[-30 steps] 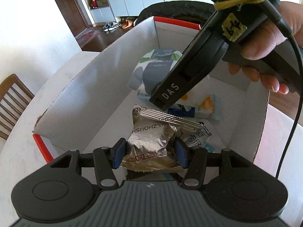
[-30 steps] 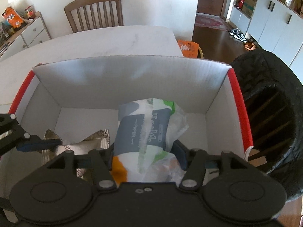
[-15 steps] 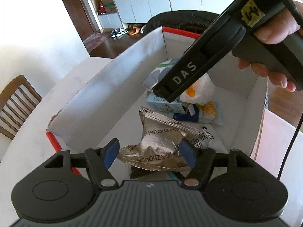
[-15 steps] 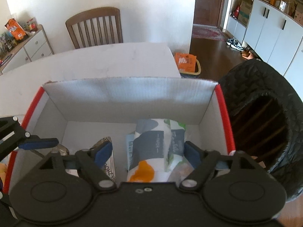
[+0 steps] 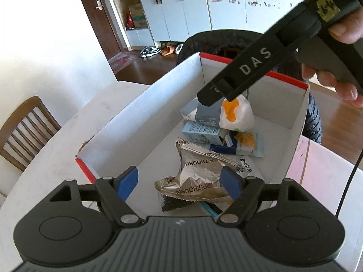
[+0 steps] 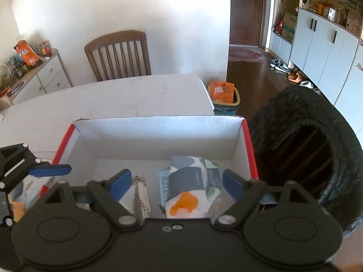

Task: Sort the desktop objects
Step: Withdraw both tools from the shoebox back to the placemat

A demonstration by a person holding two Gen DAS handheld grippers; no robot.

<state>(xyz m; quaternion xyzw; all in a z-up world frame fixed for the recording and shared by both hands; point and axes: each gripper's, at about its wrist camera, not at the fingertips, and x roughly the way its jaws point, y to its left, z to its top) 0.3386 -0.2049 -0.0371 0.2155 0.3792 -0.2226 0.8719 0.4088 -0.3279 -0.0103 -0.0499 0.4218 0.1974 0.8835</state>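
A white cardboard box (image 5: 145, 113) with red edges sits on the white table and also shows in the right wrist view (image 6: 158, 131). Inside lie a silver snack packet (image 5: 199, 172), a tissue pack with an orange patch (image 5: 226, 113) (image 6: 188, 188), a light blue carton (image 5: 199, 131) and other packets. My left gripper (image 5: 179, 183) is open and empty above the silver packet. My right gripper (image 6: 175, 182) is open and empty above the tissue pack; its body (image 5: 249, 68) crosses the left wrist view.
A black quilted chair back (image 6: 306, 149) stands right behind the box. A wooden chair (image 6: 120, 54) is at the table's far side, a small bin (image 6: 223, 97) on the floor past the table edge. White cabinets (image 5: 204, 9) line the wall.
Both grippers opened, letting go of the silver packet and the tissue pack, which now lie in the box. Both grippers have risen and drawn back from the box.
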